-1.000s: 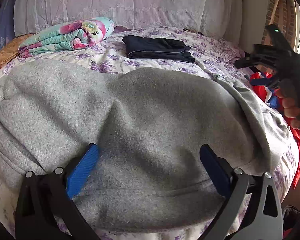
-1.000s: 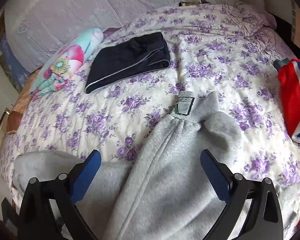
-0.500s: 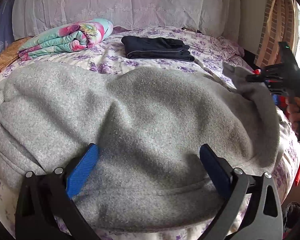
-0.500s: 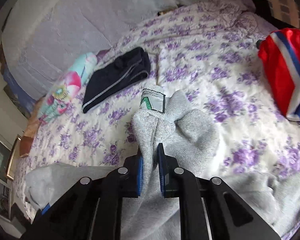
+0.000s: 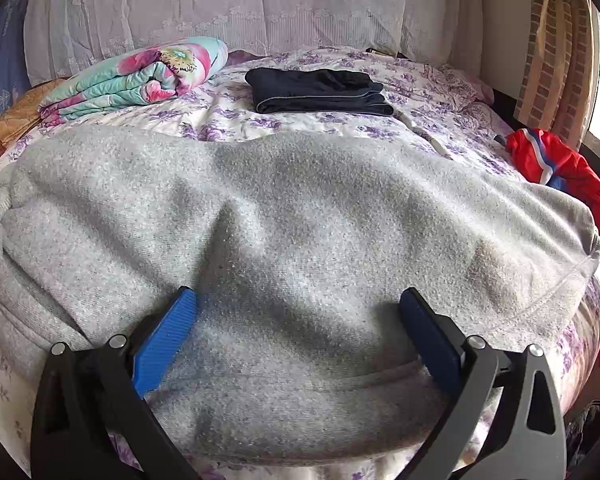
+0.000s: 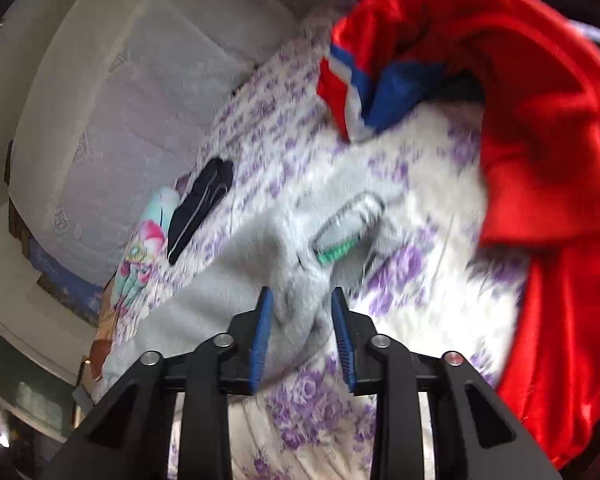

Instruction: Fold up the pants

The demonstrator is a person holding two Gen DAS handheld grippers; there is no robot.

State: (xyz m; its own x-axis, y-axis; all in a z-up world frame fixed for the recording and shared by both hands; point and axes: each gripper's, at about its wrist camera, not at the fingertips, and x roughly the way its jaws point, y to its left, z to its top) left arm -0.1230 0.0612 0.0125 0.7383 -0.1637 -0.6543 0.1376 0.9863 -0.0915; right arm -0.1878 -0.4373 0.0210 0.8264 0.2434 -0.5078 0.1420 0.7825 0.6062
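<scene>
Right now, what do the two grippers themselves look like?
Both match: the left gripper and the right gripper each have black angular frames with triangular cut-outs and silver bolt heads. Their fingers carry ribbed blue pads. No cables, markings or sleeves show.

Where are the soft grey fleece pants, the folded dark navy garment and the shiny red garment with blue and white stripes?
Soft grey fleece pants [image 5: 300, 220], left wrist view, middle of the spread fabric.
Folded dark navy garment [image 5: 320, 90], left wrist view, top of the fold.
Shiny red garment with blue and white stripes [image 6: 540, 120], right wrist view, red body.
</scene>
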